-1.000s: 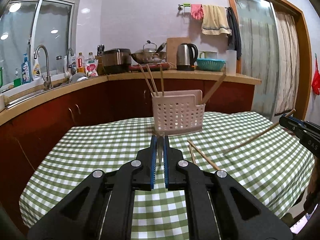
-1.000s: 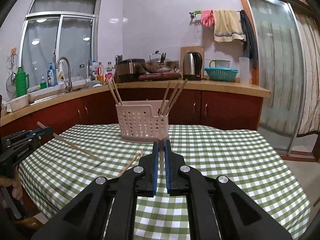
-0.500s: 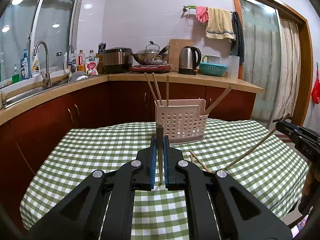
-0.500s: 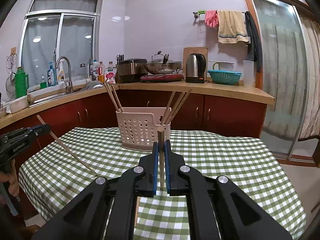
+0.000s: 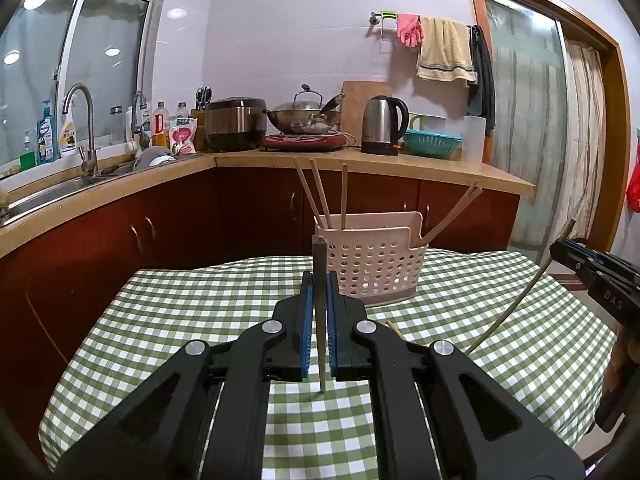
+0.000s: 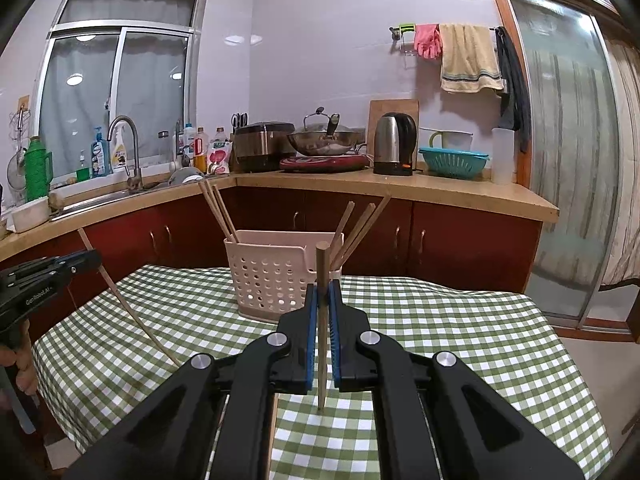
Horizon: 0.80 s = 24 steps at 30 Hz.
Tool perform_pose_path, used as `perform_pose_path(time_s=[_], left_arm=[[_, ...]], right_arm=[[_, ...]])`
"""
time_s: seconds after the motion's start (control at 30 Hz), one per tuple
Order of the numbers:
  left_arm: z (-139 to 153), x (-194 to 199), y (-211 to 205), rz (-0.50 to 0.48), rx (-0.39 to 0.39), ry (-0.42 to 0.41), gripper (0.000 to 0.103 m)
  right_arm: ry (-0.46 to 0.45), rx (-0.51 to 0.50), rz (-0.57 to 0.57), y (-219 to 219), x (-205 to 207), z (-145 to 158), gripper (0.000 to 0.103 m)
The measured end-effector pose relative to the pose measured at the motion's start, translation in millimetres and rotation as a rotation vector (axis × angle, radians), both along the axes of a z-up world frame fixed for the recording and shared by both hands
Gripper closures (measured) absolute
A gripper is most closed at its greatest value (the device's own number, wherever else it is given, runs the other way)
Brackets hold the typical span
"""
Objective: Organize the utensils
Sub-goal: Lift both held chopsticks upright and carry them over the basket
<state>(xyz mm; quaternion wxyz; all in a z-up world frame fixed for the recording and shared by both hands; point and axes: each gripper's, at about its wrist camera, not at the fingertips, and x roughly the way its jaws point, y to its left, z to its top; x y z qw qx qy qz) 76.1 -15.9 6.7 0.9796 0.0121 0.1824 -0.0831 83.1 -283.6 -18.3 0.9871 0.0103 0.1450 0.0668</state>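
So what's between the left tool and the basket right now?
Only bare checked tablecloth, as the left wrist view shows. The left tool, shut on a chopstick, is short of the basket.

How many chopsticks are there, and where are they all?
Standing chopsticks in the pink basket: 5
Held chopstick in the left hand-held gripper: 1
Held chopstick in the right hand-held gripper: 1
Loose chopstick showing on the checked tablecloth: 1
Total: 8
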Motion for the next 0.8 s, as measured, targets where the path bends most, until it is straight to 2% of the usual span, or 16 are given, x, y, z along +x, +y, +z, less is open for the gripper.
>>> perform_pose_path(time_s=[0.5, 0.8], left_arm=[[4.8, 20.7, -0.3, 0.010, -0.002, -0.007, 0.096], [39.7, 29.4, -10.0, -0.043, -0.022, -0.080, 0.096]], right_arm=[[-0.004, 0.012, 0.007, -2.7, 12.3, 5.0, 0.096], [-0.063, 0.037, 0.033, -2.8, 17.7, 29.9, 0.096]])
